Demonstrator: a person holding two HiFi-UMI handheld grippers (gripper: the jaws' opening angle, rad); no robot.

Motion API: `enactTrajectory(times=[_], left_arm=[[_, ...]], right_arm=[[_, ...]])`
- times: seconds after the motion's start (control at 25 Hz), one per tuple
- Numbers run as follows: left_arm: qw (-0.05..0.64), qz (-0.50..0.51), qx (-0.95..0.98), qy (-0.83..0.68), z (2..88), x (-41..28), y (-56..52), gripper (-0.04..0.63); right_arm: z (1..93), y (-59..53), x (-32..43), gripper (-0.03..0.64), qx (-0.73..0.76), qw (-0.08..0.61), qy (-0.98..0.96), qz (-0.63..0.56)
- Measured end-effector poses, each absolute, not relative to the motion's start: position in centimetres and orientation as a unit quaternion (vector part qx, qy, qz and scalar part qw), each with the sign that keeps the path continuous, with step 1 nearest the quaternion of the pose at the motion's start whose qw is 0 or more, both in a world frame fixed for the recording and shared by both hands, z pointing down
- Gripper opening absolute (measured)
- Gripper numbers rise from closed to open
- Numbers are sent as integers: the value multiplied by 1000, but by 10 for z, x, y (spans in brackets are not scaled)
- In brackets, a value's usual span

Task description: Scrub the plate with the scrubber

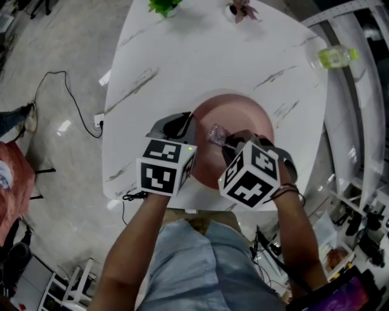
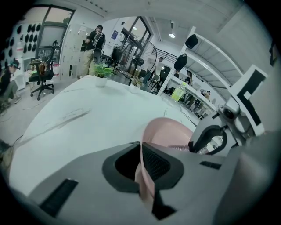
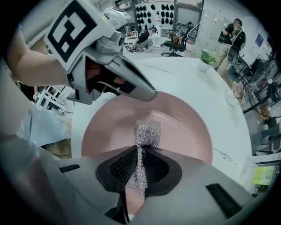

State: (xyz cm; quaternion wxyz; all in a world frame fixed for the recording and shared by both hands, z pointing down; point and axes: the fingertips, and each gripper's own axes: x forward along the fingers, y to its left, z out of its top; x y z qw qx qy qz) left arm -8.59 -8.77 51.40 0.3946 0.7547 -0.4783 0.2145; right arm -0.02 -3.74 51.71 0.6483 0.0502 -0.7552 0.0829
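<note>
Left claw (image 2: 142, 163) is clenched on the pink plate (image 2: 169, 132) — the rim runs straight between its jaws, pads pressed on it from both sides. Right claw (image 3: 139, 169) points down over the plate and is clenched on the silver mesh scrubber (image 3: 147, 134). The mesh is pinched to a thin strip between the pads and fans out just past the tips, over the plate's well. The fanned end probably touches the plate surface, but contact is hard to confirm. From the right claw's view, the left claw's tip sits just beyond the scrubber, up and to the left. The plate lies flat on the white marbled desk (image 1: 200, 54), directly under both claws. Well beyond the claws — a green bottle (image 1: 337, 58) by the desk's far right corner, a small potted plant (image 1: 163, 6) at the far edge.
</note>
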Motion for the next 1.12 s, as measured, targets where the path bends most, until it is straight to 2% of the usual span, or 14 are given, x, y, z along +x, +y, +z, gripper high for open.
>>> enactTrajectory(times=[0.44,0.72,0.76,0.8,0.84,0.88,1.0,1.12], left_arm=[[381,205,758,-488,513,-87,-92,15],[350,236,756,-500,516,-88,-90,25],[347,242,755,-501,514,-88,-89,39],[346,244,755,-502,510,-88,-87,100],[347,244,753,-503,506,-88,-85,189],[346,242,752,-505,501,-90,-82,227],[328,230,750,-527,474,-99,-73,225],[276,190,755,-563,424,-111,-74,165]], right_arm=[[517,22,15,57,9,650,-752,107],[503,14,40,60,61,652,-749,102],[500,12,44,60,70,648,-751,102],[496,10,47,60,80,644,-754,102],[492,9,50,60,91,640,-756,102],[487,7,54,60,102,634,-759,104],[461,-2,62,60,149,602,-777,109],[418,-26,63,61,216,532,-812,105]])
